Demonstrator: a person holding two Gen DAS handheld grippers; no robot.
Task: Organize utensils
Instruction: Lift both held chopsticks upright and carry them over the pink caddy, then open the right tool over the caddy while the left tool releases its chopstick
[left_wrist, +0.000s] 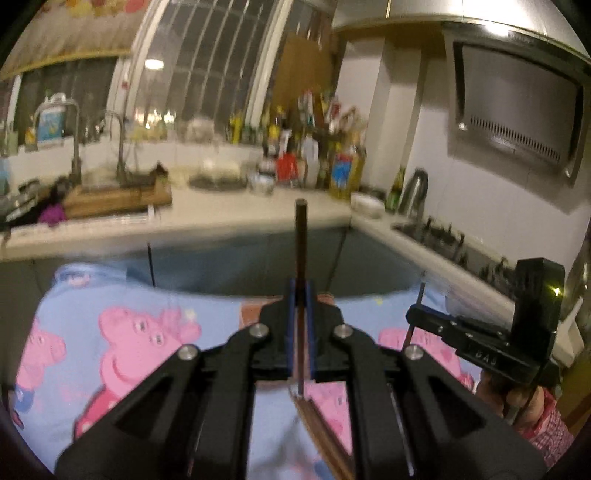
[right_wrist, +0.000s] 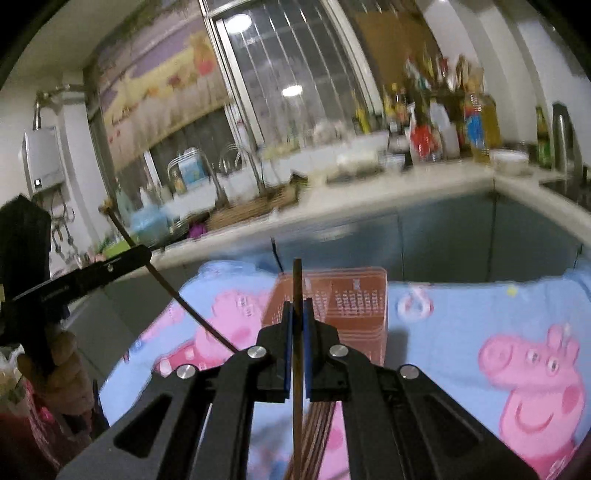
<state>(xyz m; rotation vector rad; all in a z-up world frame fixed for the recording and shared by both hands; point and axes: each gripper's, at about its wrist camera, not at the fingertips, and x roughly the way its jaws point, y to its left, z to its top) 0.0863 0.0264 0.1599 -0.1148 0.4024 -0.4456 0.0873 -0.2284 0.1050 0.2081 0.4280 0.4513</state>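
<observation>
My left gripper (left_wrist: 301, 291) is shut on a dark chopstick (left_wrist: 301, 240) that stands upright between its blue pads, above the cartoon-pig cloth (left_wrist: 147, 332). My right gripper (right_wrist: 296, 310) is shut on a brown chopstick (right_wrist: 297, 288), also upright. Each shows in the other's view: the right gripper (left_wrist: 415, 314) at the right edge, the left gripper (right_wrist: 142, 254) at the left with its chopstick (right_wrist: 184, 301) slanting. Several more chopsticks (right_wrist: 317, 432) lie on the cloth under the jaws. An orange slotted basket (right_wrist: 354, 306) stands on the cloth just beyond the right gripper.
A pale L-shaped kitchen counter (left_wrist: 229, 221) runs behind the cloth-covered table, carrying a wooden cutting board (left_wrist: 118, 199), taps, bottles (left_wrist: 325, 162) and a stove (left_wrist: 436, 232) under a range hood (left_wrist: 517, 125). A person's hand (right_wrist: 62, 369) holds each gripper.
</observation>
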